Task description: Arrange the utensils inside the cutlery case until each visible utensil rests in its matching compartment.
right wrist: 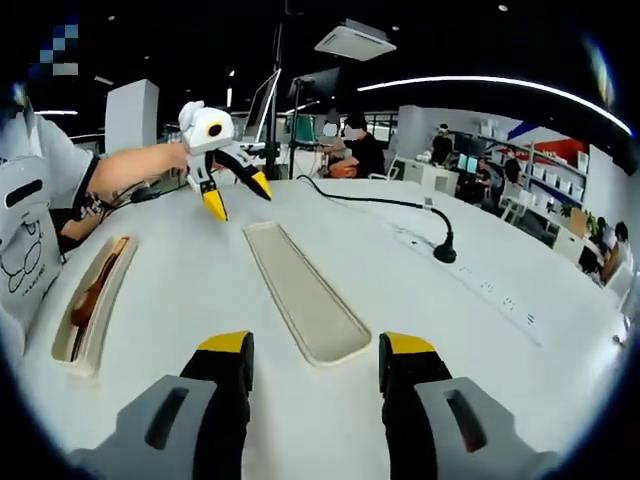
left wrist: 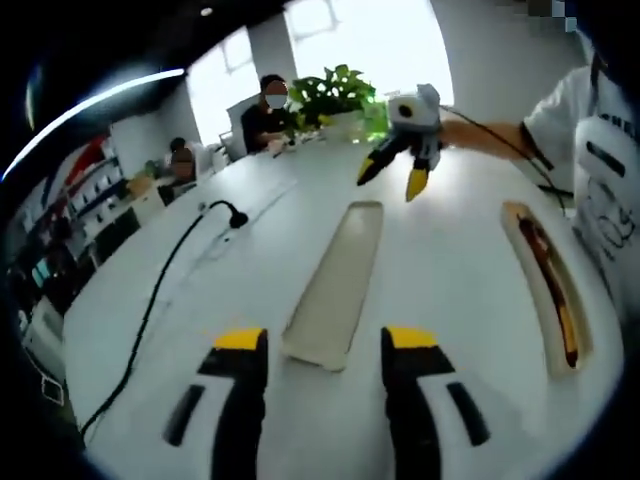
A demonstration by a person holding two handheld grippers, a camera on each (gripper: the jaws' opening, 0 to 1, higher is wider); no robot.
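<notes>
I have both sets of tongs held apart and empty above the white bench (left wrist: pixel 450 270): the left tongs (left wrist: pixel 326 350) frame the near end of the long pale lid (left wrist: pixel 335 285), and the right tongs (right wrist: pixel 314 358) frame that lid (right wrist: pixel 305 290) from the opposite end. The cutlery case (left wrist: pixel 548 290) lies well off to one side of the lid, toward the bench edge where the person's white shirt shows, with what look like wooden-handled utensils (left wrist: pixel 552 285) lying lengthwise in it; I cannot tell how many there are or whether each sits in its own slot. My main worry is that the case is narrow and shallow, so tongs coming in at an angle could drag a neighbouring utensil out of place or nudge the whole case toward the bench edge. The lid also lies loose between the two hands and could be knocked aside by a reach across. The left gripper view gives me the other tongs (left wrist: pixel 398 172) hanging open over the far end of the bench, before a potted plant (left wrist: pixel 335 95). The right gripper view shows a black cable (right wrist: pixel 390 205) and gooseneck stand (right wrist: pixel 444 245) toward the far corner, and the case (right wrist: pixel 92 300) nearer the person's sleeve.
</notes>
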